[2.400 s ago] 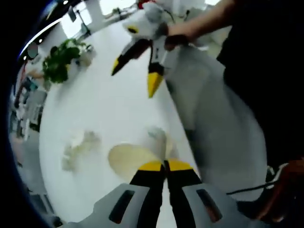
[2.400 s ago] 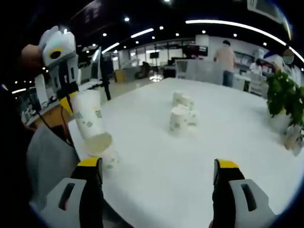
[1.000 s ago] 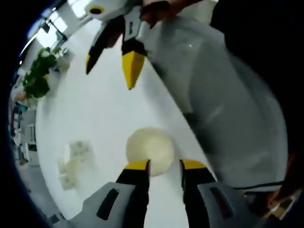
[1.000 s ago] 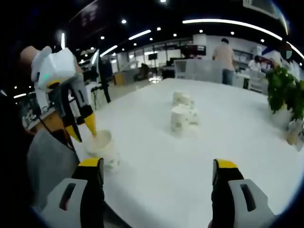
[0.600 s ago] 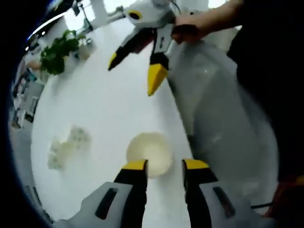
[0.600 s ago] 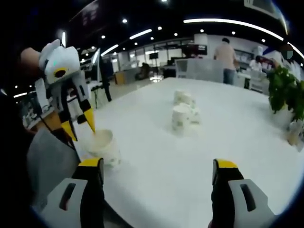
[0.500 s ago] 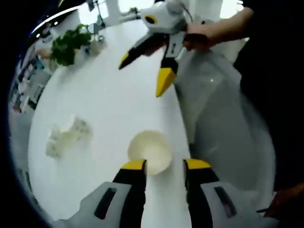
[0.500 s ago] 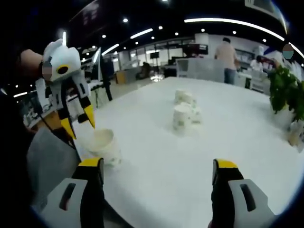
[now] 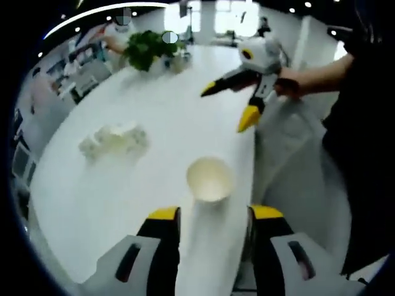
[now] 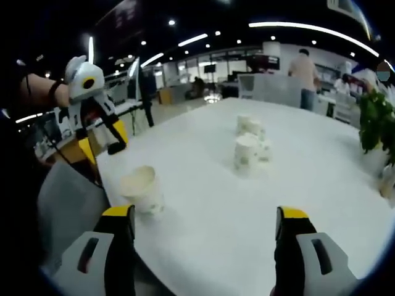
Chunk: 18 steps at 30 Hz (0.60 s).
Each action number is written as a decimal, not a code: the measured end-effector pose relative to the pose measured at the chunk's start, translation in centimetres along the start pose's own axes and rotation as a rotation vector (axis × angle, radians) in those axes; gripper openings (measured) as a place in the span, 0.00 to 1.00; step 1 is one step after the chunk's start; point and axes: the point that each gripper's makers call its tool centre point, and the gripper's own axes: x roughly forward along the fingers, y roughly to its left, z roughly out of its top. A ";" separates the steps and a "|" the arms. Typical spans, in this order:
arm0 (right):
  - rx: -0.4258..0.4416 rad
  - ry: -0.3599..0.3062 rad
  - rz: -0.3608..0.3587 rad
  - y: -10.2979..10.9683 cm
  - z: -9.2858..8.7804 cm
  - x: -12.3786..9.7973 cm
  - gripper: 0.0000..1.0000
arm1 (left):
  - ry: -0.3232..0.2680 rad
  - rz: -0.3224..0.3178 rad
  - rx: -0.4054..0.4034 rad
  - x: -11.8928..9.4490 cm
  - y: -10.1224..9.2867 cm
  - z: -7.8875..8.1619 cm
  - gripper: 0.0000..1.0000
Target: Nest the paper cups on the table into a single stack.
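A short stack of nested paper cups [image 9: 210, 179] stands mouth up near the table's edge, also seen as the cup stack [image 10: 142, 190]. Farther along the white table [image 10: 259, 203] a cluster of several loose paper cups [image 10: 250, 147] stands close together; the same cluster [image 9: 114, 139] shows at left. My left gripper [image 9: 215, 216] is open, empty, drawn back from the stack; from the other side the left gripper [image 10: 102, 143] hangs above and beside it. My right gripper [image 10: 205, 216] is wide open with nothing in it, and the right gripper [image 9: 229, 105] hovers over the table edge.
A green potted plant [image 10: 378, 126] sits at the table's far side, the same plant [image 9: 147, 49] at its far end. A grey chair [image 10: 68, 203] stands by the edge near the stack. A person [image 10: 303, 73] stands in the background.
The left gripper held a cup over the edge stack, let it go into the stack, opened, then lifted back and away. The right gripper stayed open and nearly still.
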 end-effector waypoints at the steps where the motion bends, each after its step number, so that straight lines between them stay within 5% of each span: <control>1: -0.005 0.003 0.004 0.1 0.0 -0.1 0.92 | -0.011 0.021 -0.019 -0.2 0.3 -0.1 0.44; 14: -0.061 0.032 0.024 0.0 0.4 -0.8 0.92 | -0.213 0.220 -0.223 -2.9 3.3 0.3 0.69; 18: -0.089 0.046 0.028 0.0 0.4 -1.0 0.93 | -0.226 0.240 -0.258 -3.1 3.6 -0.4 0.76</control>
